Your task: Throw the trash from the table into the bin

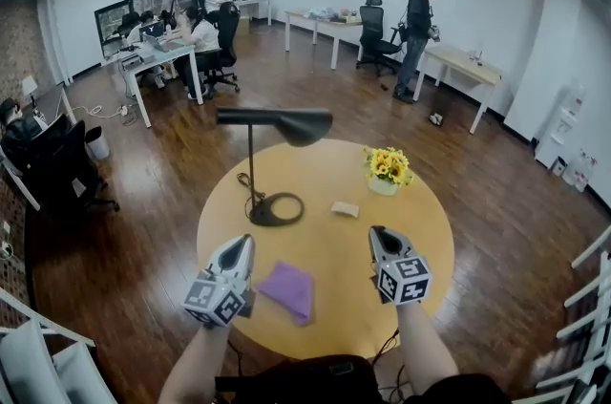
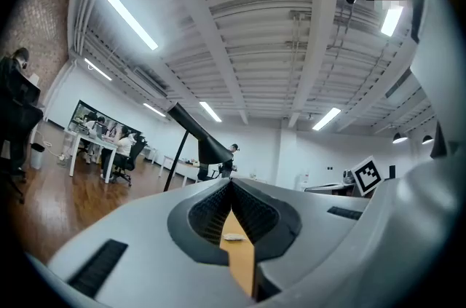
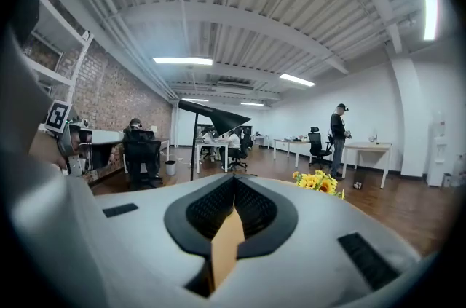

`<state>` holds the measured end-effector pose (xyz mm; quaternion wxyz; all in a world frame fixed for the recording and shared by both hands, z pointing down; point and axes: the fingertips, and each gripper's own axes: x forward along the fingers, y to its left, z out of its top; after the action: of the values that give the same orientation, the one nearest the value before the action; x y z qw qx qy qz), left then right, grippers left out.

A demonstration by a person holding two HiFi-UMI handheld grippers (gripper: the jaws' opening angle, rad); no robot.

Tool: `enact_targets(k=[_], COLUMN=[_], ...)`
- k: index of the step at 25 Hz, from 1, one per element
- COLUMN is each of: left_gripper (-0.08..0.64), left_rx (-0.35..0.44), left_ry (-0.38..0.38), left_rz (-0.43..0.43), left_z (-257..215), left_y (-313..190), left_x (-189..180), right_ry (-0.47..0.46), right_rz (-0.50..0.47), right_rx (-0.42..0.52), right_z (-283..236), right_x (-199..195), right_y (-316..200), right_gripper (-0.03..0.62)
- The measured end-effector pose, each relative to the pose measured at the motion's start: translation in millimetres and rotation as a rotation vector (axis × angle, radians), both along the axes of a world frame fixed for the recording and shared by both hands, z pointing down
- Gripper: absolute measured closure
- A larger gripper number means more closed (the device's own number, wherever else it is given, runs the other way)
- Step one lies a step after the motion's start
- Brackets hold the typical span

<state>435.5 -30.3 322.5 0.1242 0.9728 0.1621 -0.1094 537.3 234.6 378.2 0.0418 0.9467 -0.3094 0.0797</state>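
A small pale crumpled scrap point(image 1: 345, 209) lies on the round yellow table point(image 1: 420, 221), between the lamp base and the flower pot. A purple cloth point(image 1: 288, 288) lies nearer the front edge, between my two grippers. My left gripper point(image 1: 245, 242) hovers just left of the cloth, its jaws shut with nothing in them. My right gripper point(image 1: 378, 233) is right of the cloth and short of the scrap, also shut and empty. In the left gripper view the scrap point(image 2: 233, 237) shows through the slit below the closed left gripper point(image 2: 231, 186). In the right gripper view the right gripper point(image 3: 234, 183) is shut.
A black desk lamp point(image 1: 275, 206) stands on the table's left half. A white pot of yellow flowers point(image 1: 387, 169) sits at the far right. A small bin point(image 1: 98, 142) stands by the desks far left. People work at desks across the wooden floor, and one stands at the back right.
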Motion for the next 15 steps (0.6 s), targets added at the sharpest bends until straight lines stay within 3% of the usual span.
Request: enact_targets(k=[3, 9, 15], left_gripper=[0.528, 0.529, 0.528], left_rx=[-0.018, -0.002, -0.010], left_ry=[0.020, -0.070, -0.119], left_rz=[0.075, 0.085, 0.076], left_z=[3, 39, 54], left_y=[4, 11, 30], left_x=[-13, -4, 39], right_ry=[0.012, -0.049, -0.091], right_rz=[0.001, -0.005, -0.071], right_rx=[-0.011, -0.039, -0.126], right_z=[4, 38, 64], right_x=[-8, -7, 45], right_y=[-5, -11, -6], right_gripper=[0.591, 0.591, 0.576])
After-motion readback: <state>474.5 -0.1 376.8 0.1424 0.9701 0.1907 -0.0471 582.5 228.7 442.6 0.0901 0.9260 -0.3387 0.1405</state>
